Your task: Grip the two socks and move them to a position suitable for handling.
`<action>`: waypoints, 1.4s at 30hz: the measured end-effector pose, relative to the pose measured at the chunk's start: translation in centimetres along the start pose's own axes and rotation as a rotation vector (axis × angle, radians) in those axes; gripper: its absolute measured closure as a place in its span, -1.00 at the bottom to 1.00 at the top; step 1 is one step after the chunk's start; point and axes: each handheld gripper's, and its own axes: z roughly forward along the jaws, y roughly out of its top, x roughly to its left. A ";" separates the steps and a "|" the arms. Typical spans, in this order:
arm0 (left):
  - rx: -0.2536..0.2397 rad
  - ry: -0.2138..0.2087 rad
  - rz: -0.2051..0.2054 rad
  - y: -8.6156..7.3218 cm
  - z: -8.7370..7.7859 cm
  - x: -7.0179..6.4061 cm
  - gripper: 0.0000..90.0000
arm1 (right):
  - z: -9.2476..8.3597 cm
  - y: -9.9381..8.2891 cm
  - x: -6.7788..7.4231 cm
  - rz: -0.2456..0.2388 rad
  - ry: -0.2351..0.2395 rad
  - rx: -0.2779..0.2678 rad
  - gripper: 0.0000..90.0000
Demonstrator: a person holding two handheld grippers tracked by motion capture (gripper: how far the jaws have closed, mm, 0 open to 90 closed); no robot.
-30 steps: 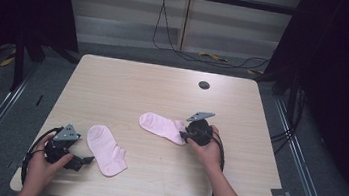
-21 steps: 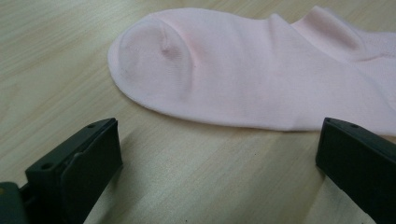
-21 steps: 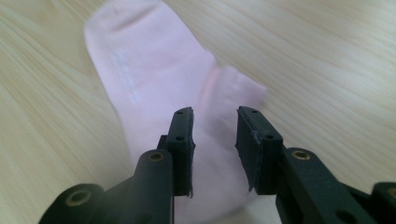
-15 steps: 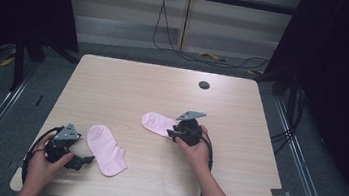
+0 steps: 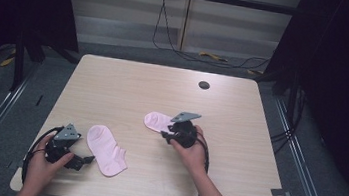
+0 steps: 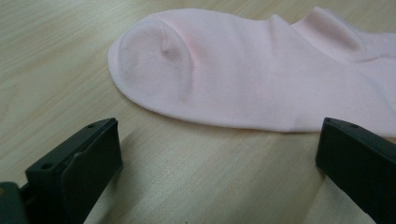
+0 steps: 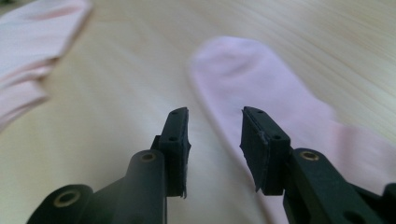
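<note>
right gripper (image 5: 167,135): jaws part open and lately widening, nothing pinched between them; in the right gripper view they stand over the near edge of the far sock, one jaw above bare wood, the other above pink cloth
left gripper (image 5: 85,159): jaws spread wide and empty; resting low on the desk just beside the near sock, its toe straight ahead in the left gripper view
desk (image 5: 123,86): pale wood, rounded corners; the far half lies bare but for a small dark round grommet (image 5: 204,85); ample room to slide or carry cloth in any direction; both hands work in the near half, the left one close to the front edge
near sock (image 5: 106,149): pink, flat, lying aslant at the front left; its cuff end nears the front edge of the desk, so any pull toward the person risks a slide off
far sock (image 5: 158,121): pink, flat, at mid-desk, partly under the right gripper; well apart from its mate
step in hand: by my reading, the right gripper lines up a pinch on the far sock; no hold yet
next move: likely lower and close on the cloth edge; then bring it toward the near sock across the open strip between them
</note>
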 end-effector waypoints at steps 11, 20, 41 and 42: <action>0.000 0.000 0.001 0.0 0.0 0.0 -1.00 | 2.4 1.3 11.2 -0.183 0.248 0.020 0.38; -0.006 0.002 -0.007 0.0 0.0 -0.1 -1.00 | 4.2 1.3 13.3 -0.205 0.307 0.038 0.42; -0.005 0.002 -0.008 0.0 0.0 -0.1 -1.00 | 2.8 0.3 10.7 -0.236 0.268 0.078 0.37; -0.005 0.002 -0.009 0.0 0.0 -0.1 -1.00 | 2.8 0.3 10.7 -0.239 0.262 0.079 0.37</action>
